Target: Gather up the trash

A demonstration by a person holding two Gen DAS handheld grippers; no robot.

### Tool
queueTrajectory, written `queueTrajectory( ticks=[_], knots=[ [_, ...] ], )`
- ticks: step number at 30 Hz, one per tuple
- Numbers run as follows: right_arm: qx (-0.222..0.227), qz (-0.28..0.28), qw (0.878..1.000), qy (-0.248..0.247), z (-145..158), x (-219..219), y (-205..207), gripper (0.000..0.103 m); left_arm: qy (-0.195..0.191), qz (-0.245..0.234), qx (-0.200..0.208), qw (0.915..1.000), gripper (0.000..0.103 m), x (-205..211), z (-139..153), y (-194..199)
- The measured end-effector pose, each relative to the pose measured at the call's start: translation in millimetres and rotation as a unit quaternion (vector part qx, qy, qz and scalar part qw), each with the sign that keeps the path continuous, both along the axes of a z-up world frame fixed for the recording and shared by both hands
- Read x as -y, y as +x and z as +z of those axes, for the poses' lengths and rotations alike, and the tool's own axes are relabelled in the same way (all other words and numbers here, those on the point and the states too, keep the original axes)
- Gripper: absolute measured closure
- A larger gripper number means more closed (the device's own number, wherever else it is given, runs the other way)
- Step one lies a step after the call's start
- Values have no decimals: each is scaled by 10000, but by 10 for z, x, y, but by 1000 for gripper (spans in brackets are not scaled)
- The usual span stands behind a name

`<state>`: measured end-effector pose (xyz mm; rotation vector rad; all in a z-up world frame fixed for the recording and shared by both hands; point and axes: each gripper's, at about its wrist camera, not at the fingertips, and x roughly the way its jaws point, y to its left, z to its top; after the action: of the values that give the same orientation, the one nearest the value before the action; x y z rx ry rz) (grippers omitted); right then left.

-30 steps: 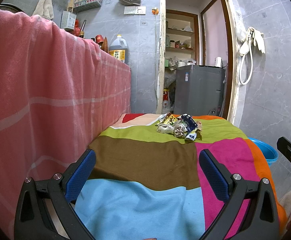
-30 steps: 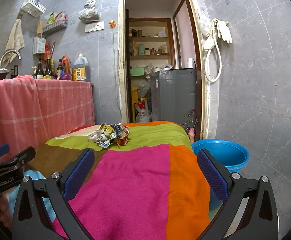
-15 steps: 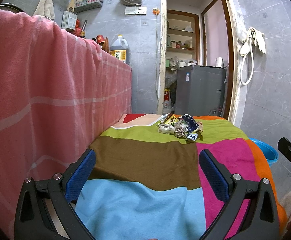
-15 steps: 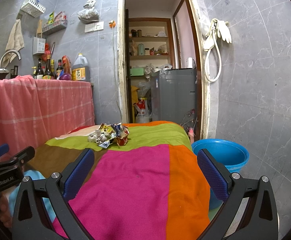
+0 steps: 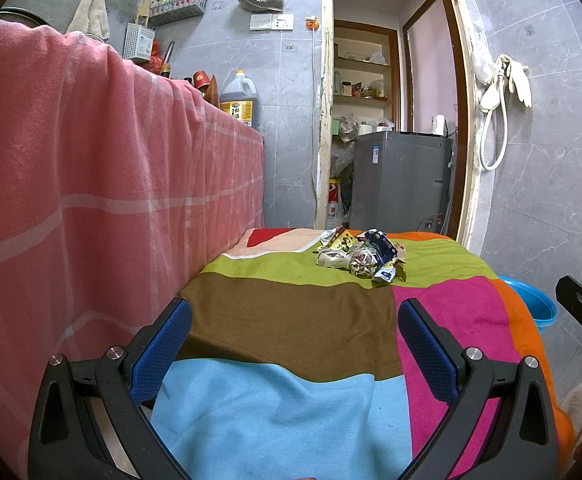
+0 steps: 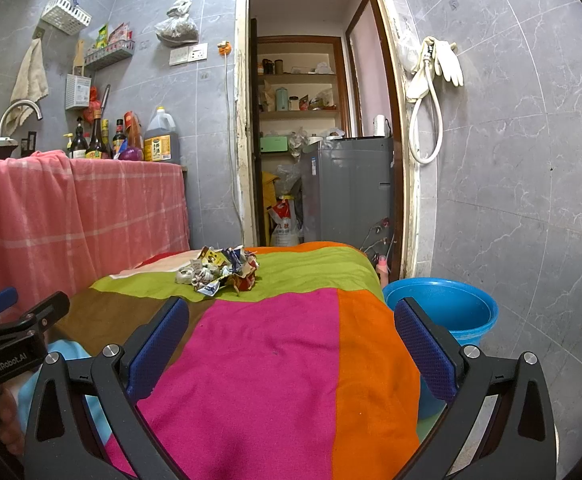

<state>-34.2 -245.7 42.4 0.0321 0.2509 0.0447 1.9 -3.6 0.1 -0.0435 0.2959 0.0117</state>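
Nothing moved since earlier frames. Left hand-held gripper [image 5: 293,344] and right hand-held gripper [image 6: 291,340]: wide, empty. Wrapper pile [image 5: 358,255]: on desk [image 5: 291,320], 12 o'clock, well apart. Blue basin [image 6: 443,312]: 2 o'clock. Risk: loose scraps scattering if pinched carelessly.

The only legible text is "GenRobot.AI", printed in white on the black body of the left gripper [image 6: 83,312], visible at the left edge of the right wrist view. Labels on the oil jug [image 6: 162,142] and wrappers [image 6: 219,268] are too small to read.
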Motion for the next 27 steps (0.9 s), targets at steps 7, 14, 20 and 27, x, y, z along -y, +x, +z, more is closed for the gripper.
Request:
queueTrajectory(
  ticks=[7,14,20,27],
  knots=[
    [3,-2,10000,0,2,1,1,0,3,2,3,10000,2,8,0,1],
    [8,-2,10000,1,3,5,-3,0,-3,1,3,10000,2,0,1,0],
    [3,1,10000,3,3,8,-2,0,0,1,3,10000,2,1,1,0],
    [5,-1,10000,7,-33,-17,15,0,2,18,0,10000,2,1,-13,-5]
  ],
)
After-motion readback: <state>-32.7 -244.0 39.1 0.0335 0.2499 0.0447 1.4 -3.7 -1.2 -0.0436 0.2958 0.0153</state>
